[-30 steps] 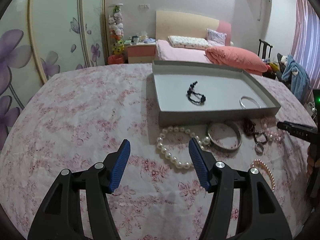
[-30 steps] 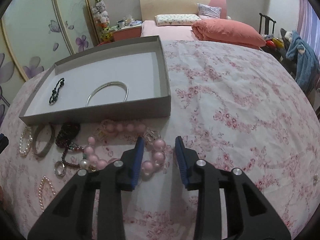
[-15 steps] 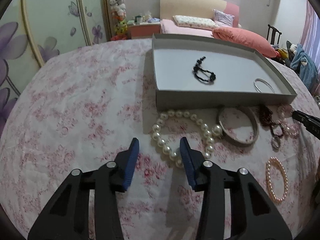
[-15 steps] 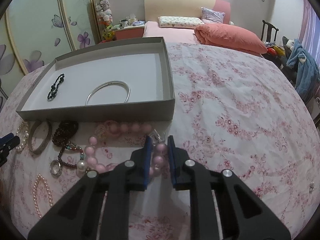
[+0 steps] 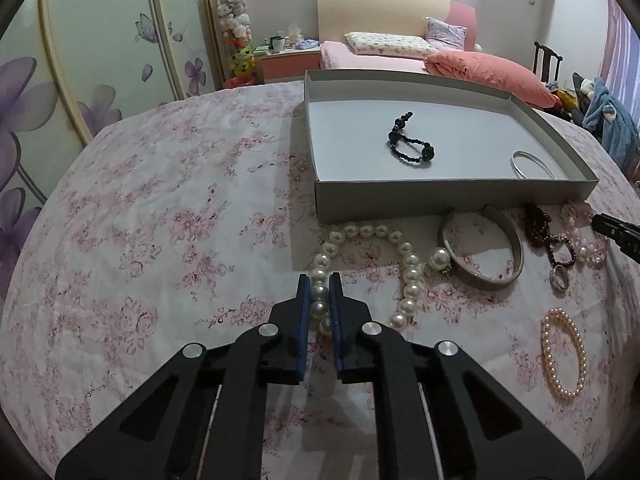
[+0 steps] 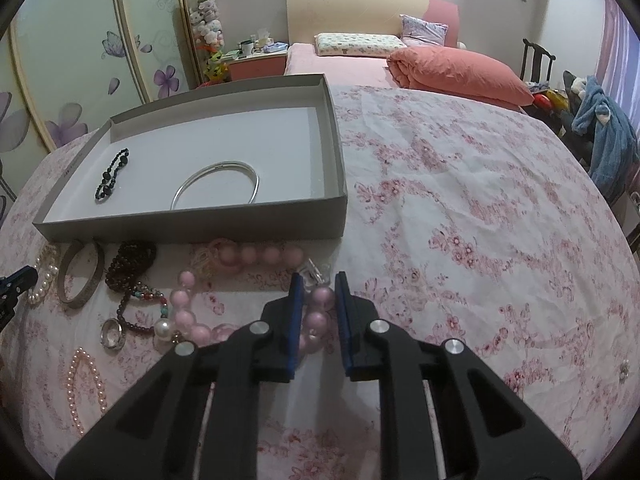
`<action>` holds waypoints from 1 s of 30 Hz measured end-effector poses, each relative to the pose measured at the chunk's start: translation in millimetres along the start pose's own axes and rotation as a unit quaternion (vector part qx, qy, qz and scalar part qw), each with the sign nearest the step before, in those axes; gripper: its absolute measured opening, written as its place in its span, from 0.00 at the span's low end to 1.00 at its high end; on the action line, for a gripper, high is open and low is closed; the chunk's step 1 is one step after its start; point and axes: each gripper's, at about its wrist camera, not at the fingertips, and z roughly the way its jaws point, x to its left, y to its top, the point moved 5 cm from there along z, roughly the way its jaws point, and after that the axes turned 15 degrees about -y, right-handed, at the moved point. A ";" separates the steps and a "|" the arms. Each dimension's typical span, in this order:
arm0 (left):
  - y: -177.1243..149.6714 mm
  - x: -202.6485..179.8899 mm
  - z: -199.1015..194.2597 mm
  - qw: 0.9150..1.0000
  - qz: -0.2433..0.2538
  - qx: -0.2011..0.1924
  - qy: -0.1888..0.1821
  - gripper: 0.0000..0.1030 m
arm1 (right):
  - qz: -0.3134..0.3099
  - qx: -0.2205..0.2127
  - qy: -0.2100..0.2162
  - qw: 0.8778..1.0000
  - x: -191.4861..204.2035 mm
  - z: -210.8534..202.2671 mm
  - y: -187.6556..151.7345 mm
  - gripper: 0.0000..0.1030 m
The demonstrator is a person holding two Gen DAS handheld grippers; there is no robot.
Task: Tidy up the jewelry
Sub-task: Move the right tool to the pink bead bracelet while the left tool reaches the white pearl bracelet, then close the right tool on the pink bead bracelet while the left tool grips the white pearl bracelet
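The left gripper (image 5: 319, 280), wide apart a second ago, has narrowed and moved forward until its blue pads clamp the white pearl necklace (image 5: 404, 248) at that strand's 8 o'clock side; the right gripper (image 6: 318, 282), pinched tightest on the pink bead necklace (image 6: 320, 300) half a second ago, now stands slightly wider, the beads between its pads.

Left gripper (image 5: 319, 280) low over the table, jaws pinched nearly together, right gripper (image 6: 318, 278) low, jaws slightly wider
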 end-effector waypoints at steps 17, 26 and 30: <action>9.5 -9.3 -42.8 0.996 0.001 -0.083 -0.037 0.10 | 0.066 -0.058 0.076 0.993 -12.9 -51.0 2.2 0.13; 15.6 -28.8 -64.3 0.991 0.027 -0.126 -0.046 0.10 | 0.071 -0.092 0.113 0.987 -2.4 -79.2 5.7 0.13; 17.2 -34.8 -70.8 0.988 0.036 -0.141 -0.046 0.10 | 0.069 -0.102 0.118 0.985 2.7 -89.2 3.9 0.13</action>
